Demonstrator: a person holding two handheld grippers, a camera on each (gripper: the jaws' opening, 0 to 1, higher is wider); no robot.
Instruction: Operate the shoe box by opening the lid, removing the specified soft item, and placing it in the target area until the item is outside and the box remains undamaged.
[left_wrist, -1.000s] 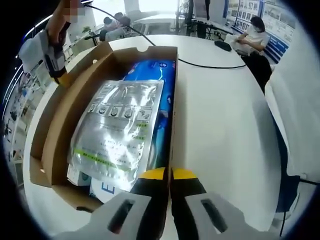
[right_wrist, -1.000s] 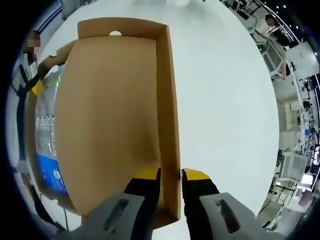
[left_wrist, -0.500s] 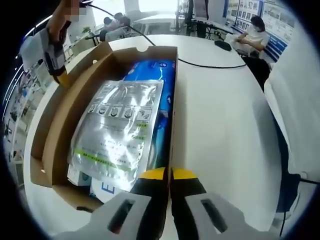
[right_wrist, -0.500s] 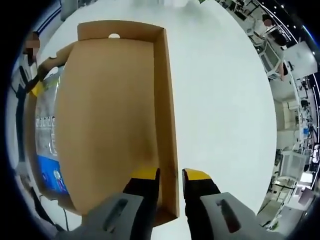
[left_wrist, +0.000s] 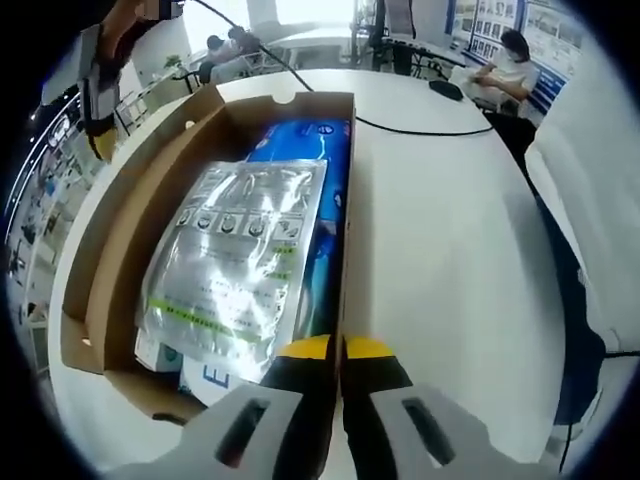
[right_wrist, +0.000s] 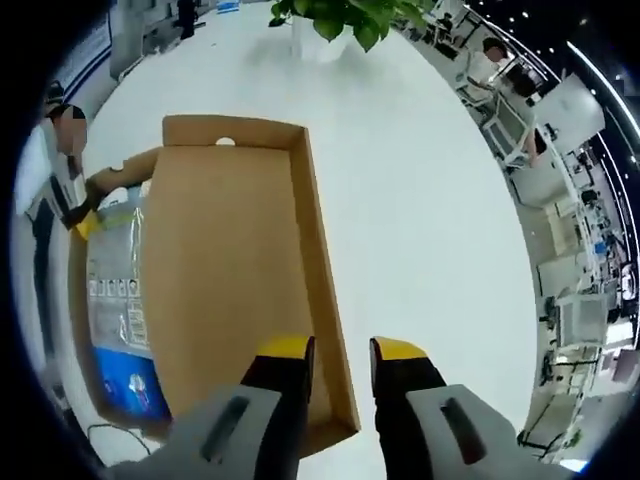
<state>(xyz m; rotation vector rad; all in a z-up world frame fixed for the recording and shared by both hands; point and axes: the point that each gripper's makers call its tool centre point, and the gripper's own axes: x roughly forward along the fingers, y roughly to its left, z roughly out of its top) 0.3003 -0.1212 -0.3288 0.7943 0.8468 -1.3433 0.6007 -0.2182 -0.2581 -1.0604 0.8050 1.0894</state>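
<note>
- Because the lid (right_wrist: 225, 300) is folded back flat beside the box (left_wrist: 345, 150), the inside lies open from above, and I judge the opening step done and the lifting-out not yet begun.
- To the left of the box in the left gripper view, the right tool (left_wrist: 100, 85) hangs over the lid's far edge, small and blurred.
- Inside the box, a silver pouch (left_wrist: 235, 255) lies flat on top of a blue pack (left_wrist: 310, 150); the pouch is probably the soft item to take out, and it rests in the box, touched by neither tool.
- At the box's near right wall, the left tool (left_wrist: 339, 350) has its jaws pressed together on the cardboard edge, likely to steady the box.
- Right of the box, bare white worktop (left_wrist: 450, 250) leaves room to set the pouch down.
- From the right gripper view, the lid's plain brown inner face shows, and the right tool (right_wrist: 335, 350) stands spread, its jaws straddling the lid's rim without pinching it.
</note>
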